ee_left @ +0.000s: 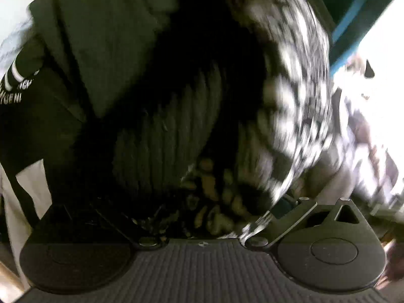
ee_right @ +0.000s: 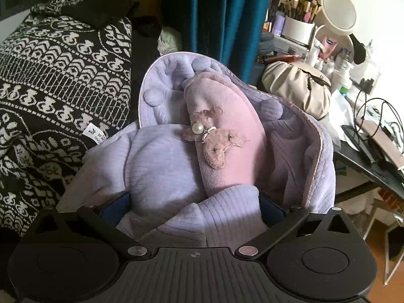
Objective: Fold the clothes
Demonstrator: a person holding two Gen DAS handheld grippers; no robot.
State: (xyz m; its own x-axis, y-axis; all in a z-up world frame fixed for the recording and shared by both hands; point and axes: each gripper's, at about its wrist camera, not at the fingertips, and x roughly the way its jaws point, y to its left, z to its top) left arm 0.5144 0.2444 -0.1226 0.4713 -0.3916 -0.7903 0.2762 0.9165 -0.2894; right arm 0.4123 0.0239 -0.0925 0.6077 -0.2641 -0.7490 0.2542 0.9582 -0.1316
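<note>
Lilac fleece bunched in our right gripper, dark knits crowding the left

Our right gripper (ee_right: 194, 202) stands with its jaws wide apart, the lilac fleece garment (ee_right: 161, 156) heaped between them and spilling onto the black-and-white patterned sweater (ee_right: 58, 75). We judge the fleece soft, bulky and light, prone to slumping; its piped hem edge (ee_right: 317, 156) looks the firmest hold, clear of the pearl bow trim (ee_right: 212, 136), which could snag. Our left gripper (ee_left: 202, 217) is buried in a dark ribbed knit (ee_left: 171, 136); blur and shadow hide its jaws, so we cannot tell.
</note>
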